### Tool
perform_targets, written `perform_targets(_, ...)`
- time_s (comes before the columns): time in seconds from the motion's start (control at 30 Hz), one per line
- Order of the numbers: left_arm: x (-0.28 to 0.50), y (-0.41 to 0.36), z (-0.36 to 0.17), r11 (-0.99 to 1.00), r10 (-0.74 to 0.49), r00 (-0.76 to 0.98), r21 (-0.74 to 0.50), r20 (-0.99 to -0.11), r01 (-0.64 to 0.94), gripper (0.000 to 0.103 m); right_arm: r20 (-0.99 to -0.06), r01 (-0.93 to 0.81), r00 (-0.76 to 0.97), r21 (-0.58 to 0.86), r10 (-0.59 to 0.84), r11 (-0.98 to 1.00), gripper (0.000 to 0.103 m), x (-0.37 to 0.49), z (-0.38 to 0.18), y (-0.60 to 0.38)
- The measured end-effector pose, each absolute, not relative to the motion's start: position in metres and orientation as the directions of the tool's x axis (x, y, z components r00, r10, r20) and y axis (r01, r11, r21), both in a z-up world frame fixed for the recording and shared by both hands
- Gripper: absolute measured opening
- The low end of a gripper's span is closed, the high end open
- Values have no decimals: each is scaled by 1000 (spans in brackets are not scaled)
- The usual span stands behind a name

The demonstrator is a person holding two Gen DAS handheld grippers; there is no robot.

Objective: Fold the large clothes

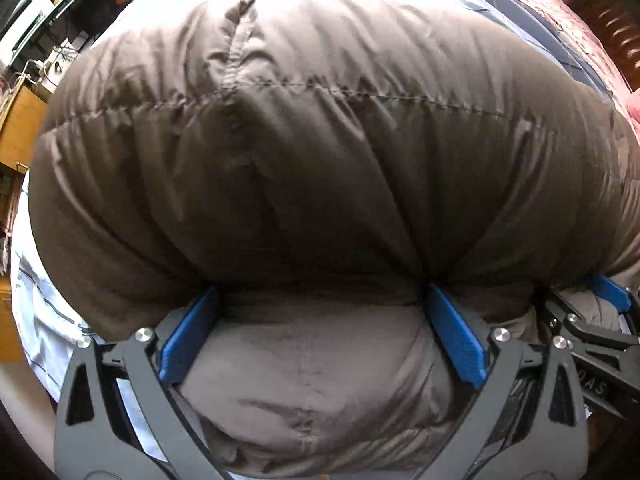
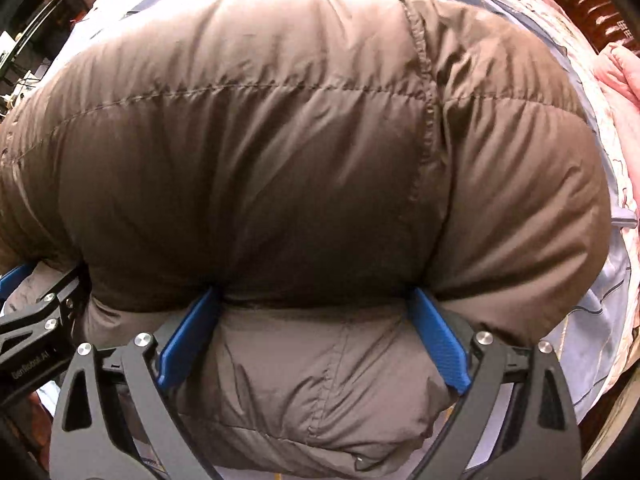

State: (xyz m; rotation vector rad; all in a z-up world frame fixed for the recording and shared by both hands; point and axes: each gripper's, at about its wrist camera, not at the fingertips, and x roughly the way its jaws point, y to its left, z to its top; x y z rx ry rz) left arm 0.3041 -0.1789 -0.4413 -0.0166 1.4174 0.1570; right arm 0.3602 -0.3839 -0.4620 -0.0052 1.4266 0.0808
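Left tongs: blue pads spread wide, a thick fold of the brown puffer jacket packed between them; pads press the fabric on both sides.
Jacket, left wrist view: quilted bulk fills the frame ahead of the tongs, stitched seams running across and up; it lies on a pale blue striped sheet.
Right tongs: same stance, pads wide apart around a fat roll of the jacket, fabric touching both pads.
Spacing: each tongs shows at the edge of the other's view, just beside it along the same jacket edge.
Right margin: sheet under the jacket; pink bedding beyond it.
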Motion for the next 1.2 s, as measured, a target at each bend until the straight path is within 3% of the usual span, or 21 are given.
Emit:
perform_targets(0.1, 308, -180, -447, 990, 103, 137, 89, -985, -106, 101, -990, -55, 133, 37, 44, 998, 102, 362, -470, -384)
perform_targets(0.33, 326, -176, -434, 993, 83, 114, 72, -990, -97, 101, -989, -55, 140, 29, 36, 998, 101, 370, -462, -379)
perform_targets(0.4, 328, -177, -399, 992, 111, 157, 100, -981, -80, 100, -985, -46, 163, 54, 61, 997, 99, 373, -438, -379)
perform_targets(0.5, 325, -178, -323, 992, 120, 266, 102, -957, -79, 101, -956, -59, 284, 66, 80, 996, 100, 371, -359, -379)
perform_targets(0.6, 327, -175, -248, 993, 95, 308, 70, -947, -91, 101, -954, -66, 294, 46, 64, 997, 101, 373, -295, -374)
perform_targets(0.73, 327, -185, -166, 996, 88, 343, 75, -935, -52, 101, -933, -18, 334, 132, 130, 991, 102, 359, -217, -377)
perform_targets(0.83, 317, -195, -118, 993, 116, 383, 109, -917, -40, 101, -932, -16, 358, 49, 52, 999, 102, 341, -164, -372)
perform_targets(1.0, 310, -203, -82, 996, 87, 381, 82, -921, -31, 101, -926, 23, 378, 28, 17, 999, 102, 336, -123, -374)
perform_targets(1.2, 291, -207, -61, 997, 77, 376, 82, -924, -4, 101, -930, 46, 366, -15, -30, 999, 102, 315, -111, -374)
